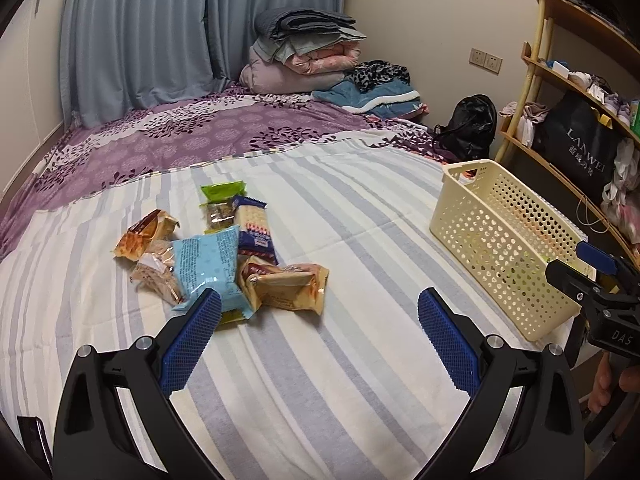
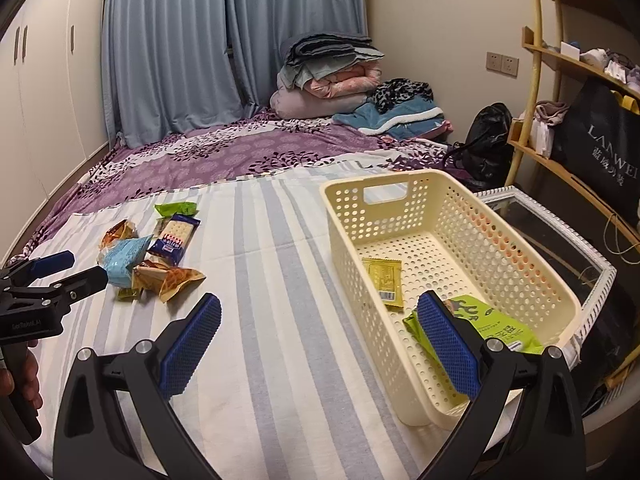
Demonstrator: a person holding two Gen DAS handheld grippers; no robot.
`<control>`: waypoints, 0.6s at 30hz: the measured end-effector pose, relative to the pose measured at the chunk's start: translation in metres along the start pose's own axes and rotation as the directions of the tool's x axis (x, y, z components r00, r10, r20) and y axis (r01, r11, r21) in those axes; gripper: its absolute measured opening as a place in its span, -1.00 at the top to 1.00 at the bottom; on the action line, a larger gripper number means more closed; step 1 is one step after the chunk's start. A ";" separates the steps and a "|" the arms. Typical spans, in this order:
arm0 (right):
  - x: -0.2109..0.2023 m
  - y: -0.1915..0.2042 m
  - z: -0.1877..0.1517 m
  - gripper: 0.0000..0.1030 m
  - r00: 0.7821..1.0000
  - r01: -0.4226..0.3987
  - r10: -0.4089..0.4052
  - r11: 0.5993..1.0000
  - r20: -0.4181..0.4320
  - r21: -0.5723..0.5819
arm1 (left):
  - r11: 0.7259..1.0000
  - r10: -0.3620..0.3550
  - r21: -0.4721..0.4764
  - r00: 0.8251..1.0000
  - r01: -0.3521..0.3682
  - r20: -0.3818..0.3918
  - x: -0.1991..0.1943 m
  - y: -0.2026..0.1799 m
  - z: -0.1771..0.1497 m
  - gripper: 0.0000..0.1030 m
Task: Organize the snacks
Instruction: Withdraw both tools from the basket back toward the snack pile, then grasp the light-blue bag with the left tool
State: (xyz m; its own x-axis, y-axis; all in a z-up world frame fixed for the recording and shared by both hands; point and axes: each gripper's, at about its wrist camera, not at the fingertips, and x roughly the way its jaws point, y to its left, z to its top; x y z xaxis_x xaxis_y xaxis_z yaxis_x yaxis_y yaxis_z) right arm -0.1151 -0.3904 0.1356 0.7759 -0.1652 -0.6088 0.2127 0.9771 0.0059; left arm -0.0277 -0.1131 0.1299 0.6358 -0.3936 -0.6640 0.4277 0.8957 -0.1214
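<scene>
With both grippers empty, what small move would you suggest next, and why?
Probably ease the left gripper forward and left onto the blue packet, the nearest of the pile. Both grippers are open and empty, the basket holds only two packets, and the right gripper sits by the basket, farther from the pile.

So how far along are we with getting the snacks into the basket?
Early. Two packets already lie in the cream basket: a yellow sachet and a green packet. Nothing is in hand: the left tool and right tool are both open and empty. Left to move: the pile on the striped sheet, including the light blue packet and the cracker pack.
</scene>
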 end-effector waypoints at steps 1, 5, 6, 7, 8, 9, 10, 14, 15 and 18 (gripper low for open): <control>0.002 0.001 -0.001 -0.90 1.000 -0.007 0.007 1.000 -0.005 0.001 | 1.000 0.006 -0.007 1.000 -0.006 -0.003 0.000 0.004 -0.002 -0.94; 0.009 0.008 -0.005 -0.90 0.998 -0.053 0.053 0.999 -0.030 0.009 | 0.999 0.032 -0.030 0.999 -0.033 -0.022 0.003 0.018 -0.009 -0.94; 0.010 0.010 -0.006 -0.90 0.997 -0.062 0.062 0.998 -0.035 0.008 | 0.999 0.039 -0.036 0.999 -0.040 -0.027 0.004 0.022 -0.011 -0.94; 0.013 0.014 -0.007 -0.90 0.996 -0.076 0.076 0.997 -0.041 0.003 | 0.998 0.045 -0.043 0.998 -0.047 -0.031 0.004 0.025 -0.012 -0.94; 0.016 0.018 -0.007 -0.90 0.995 -0.085 0.085 0.996 -0.046 0.000 | 0.997 0.051 -0.049 0.998 -0.053 -0.035 0.005 0.029 -0.013 -0.94; 0.019 0.022 -0.008 -0.90 0.993 -0.101 0.100 0.995 -0.054 -0.003 | 0.997 0.056 -0.056 0.998 -0.058 -0.038 0.005 0.034 -0.014 -0.94; 0.021 0.027 -0.009 -0.90 0.992 -0.115 0.114 0.993 -0.060 -0.006 | 0.996 0.061 -0.061 0.997 -0.063 -0.039 0.005 0.036 -0.015 -0.94; 0.031 0.044 -0.011 -0.90 0.984 -0.163 0.161 0.986 -0.076 -0.027 | 0.993 0.089 -0.079 0.995 -0.093 -0.045 0.003 0.052 -0.019 -0.94; 0.033 0.048 -0.011 -0.90 0.982 -0.173 0.170 0.985 -0.078 -0.030 | 0.991 0.096 -0.087 0.994 -0.100 -0.047 0.003 0.057 -0.020 -0.94; 0.038 0.058 -0.010 -0.90 0.978 -0.194 0.190 0.980 -0.087 -0.037 | 0.986 0.116 -0.116 0.992 -0.122 -0.057 0.005 0.071 -0.021 -0.94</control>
State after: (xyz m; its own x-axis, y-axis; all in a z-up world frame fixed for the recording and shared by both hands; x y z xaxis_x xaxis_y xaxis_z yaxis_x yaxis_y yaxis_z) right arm -0.0789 -0.3390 0.1048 0.7473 0.0358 -0.6636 0.0363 0.9949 0.0945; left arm -0.0081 -0.0472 0.1026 0.6435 -0.2744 -0.7146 0.2693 0.9550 -0.1242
